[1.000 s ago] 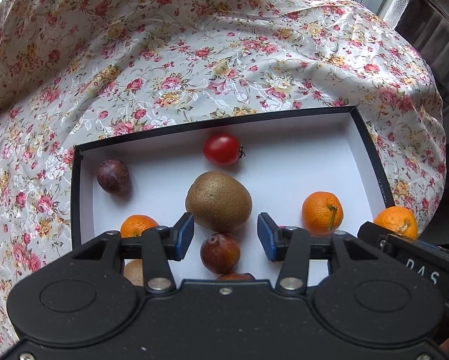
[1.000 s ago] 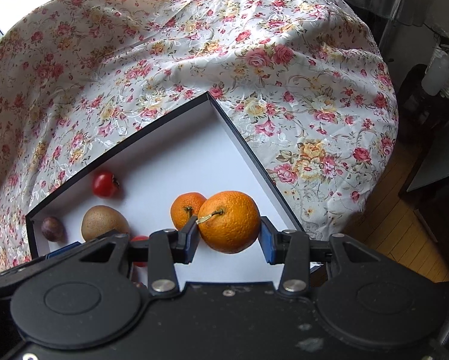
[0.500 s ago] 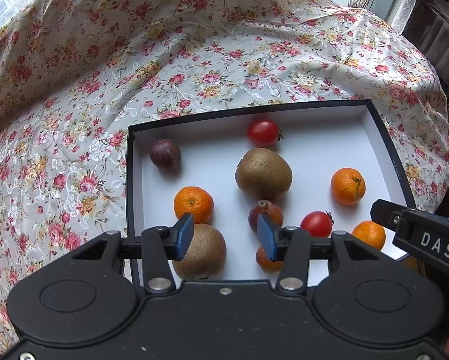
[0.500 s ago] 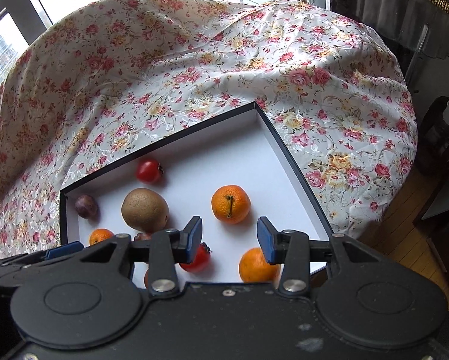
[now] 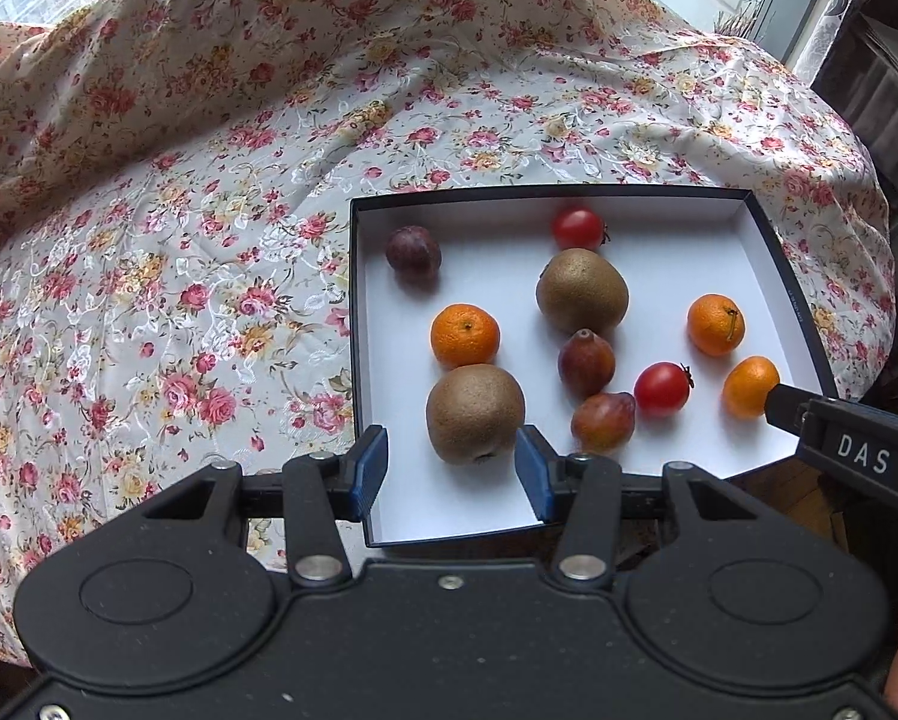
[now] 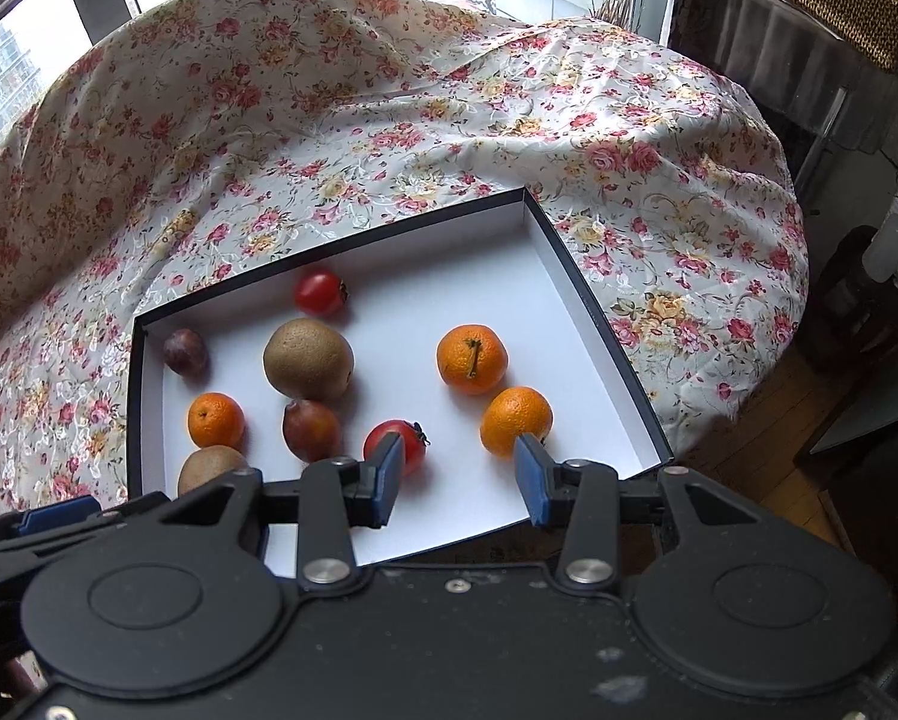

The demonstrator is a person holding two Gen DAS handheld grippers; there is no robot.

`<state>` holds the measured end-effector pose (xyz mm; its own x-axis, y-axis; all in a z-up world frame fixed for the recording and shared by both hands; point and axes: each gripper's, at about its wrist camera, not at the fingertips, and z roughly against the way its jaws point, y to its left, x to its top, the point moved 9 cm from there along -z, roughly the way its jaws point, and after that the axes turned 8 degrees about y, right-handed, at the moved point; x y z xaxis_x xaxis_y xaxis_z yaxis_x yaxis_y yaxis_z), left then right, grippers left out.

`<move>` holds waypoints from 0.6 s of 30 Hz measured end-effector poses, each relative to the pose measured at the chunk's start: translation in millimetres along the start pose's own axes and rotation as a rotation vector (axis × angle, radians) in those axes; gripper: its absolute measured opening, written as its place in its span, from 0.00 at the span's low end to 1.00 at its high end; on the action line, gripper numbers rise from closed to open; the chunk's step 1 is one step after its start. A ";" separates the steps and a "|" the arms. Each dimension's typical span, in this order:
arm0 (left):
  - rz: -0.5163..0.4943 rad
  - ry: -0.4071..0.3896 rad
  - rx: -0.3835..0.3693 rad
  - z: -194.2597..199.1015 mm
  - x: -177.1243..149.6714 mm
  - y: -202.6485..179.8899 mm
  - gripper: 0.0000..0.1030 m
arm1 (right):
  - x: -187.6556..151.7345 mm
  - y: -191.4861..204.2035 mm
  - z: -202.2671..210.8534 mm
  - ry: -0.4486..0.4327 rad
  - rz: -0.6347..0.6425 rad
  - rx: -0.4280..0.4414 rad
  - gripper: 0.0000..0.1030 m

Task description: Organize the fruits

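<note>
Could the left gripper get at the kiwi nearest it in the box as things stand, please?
Probably yes: the left gripper is open and empty, the kiwi lies uncovered just beyond it, and the box has no lid.

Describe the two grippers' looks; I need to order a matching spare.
Each hand-held gripper is matte black plastic with two round embossed discs, silver screws and two blue-padded fingers: left hand-held gripper, right hand-held gripper. The right one carries a white "DAS" label on its side. No cables visible.

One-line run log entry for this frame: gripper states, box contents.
left gripper: open, empty | right gripper: open, empty | box: three tangerines, two kiwis, two tomatoes, three plums | floral cloth: no fruit visible
</note>
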<state>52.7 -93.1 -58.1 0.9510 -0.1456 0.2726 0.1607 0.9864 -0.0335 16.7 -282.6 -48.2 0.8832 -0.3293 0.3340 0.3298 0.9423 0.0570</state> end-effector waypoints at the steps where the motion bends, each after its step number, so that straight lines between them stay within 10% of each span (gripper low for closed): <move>1: 0.005 0.000 -0.003 1.0 -1.8 2.0 0.53 | -3.0 1.7 1.9 -0.002 0.007 -0.004 0.43; 18: 0.031 0.021 -0.039 -6.7 -10.7 8.7 0.53 | -10.4 16.5 11.8 -0.047 0.077 -0.031 0.42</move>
<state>45.7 -83.5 -67.8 0.9611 -0.1171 0.2503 0.1408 0.9869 -0.0790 9.0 -262.9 -39.6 0.8900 -0.2522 0.3798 0.2724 0.9622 0.0007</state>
